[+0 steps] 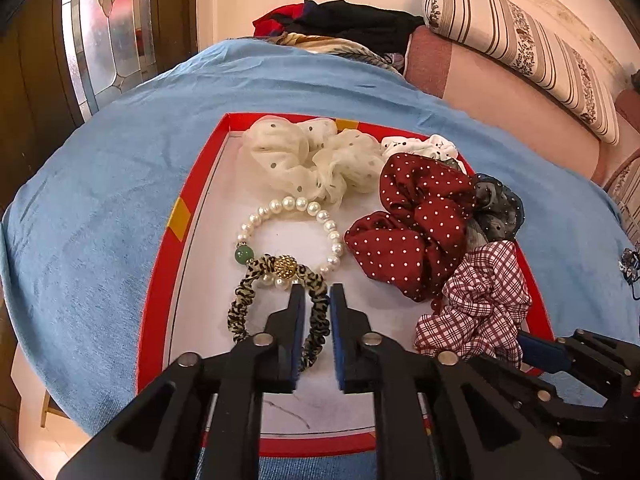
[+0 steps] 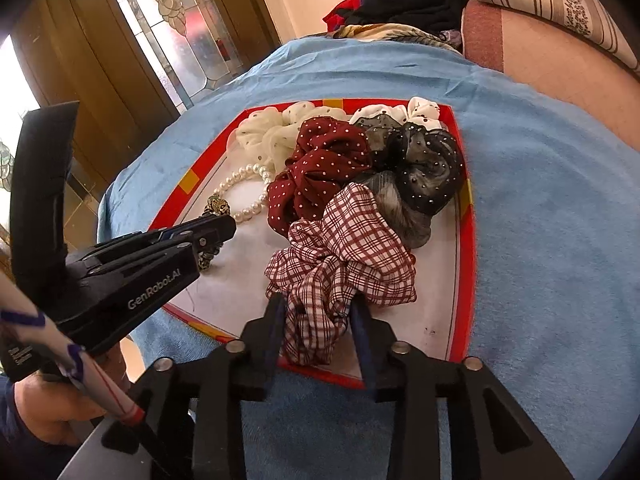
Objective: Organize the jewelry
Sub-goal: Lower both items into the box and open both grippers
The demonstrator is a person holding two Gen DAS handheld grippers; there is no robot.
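A red-rimmed tray (image 1: 182, 216) (image 2: 466, 240) lies on a blue cloth. In it are a pearl bracelet (image 1: 332, 232) (image 2: 248, 172), a leopard-print hair tie (image 1: 240, 304), a cream dotted scrunchie (image 1: 312, 156), a dark red dotted scrunchie (image 1: 412, 224) (image 2: 320, 164), a black sheer scrunchie (image 2: 424, 164) and a plaid scrunchie (image 1: 480, 304) (image 2: 344, 256). My left gripper (image 1: 316, 292) is narrowly open around one side of the leopard hair tie. My right gripper (image 2: 318, 304) has its fingers on either side of the plaid scrunchie's near end; contact is unclear.
The blue cloth (image 1: 100, 200) covers a rounded table. A pink sofa (image 1: 500, 92) with a striped cushion (image 1: 520, 40) stands behind. Folded clothes (image 1: 352, 24) lie at the far edge. A small dark ornament (image 1: 630, 264) lies on the cloth at right.
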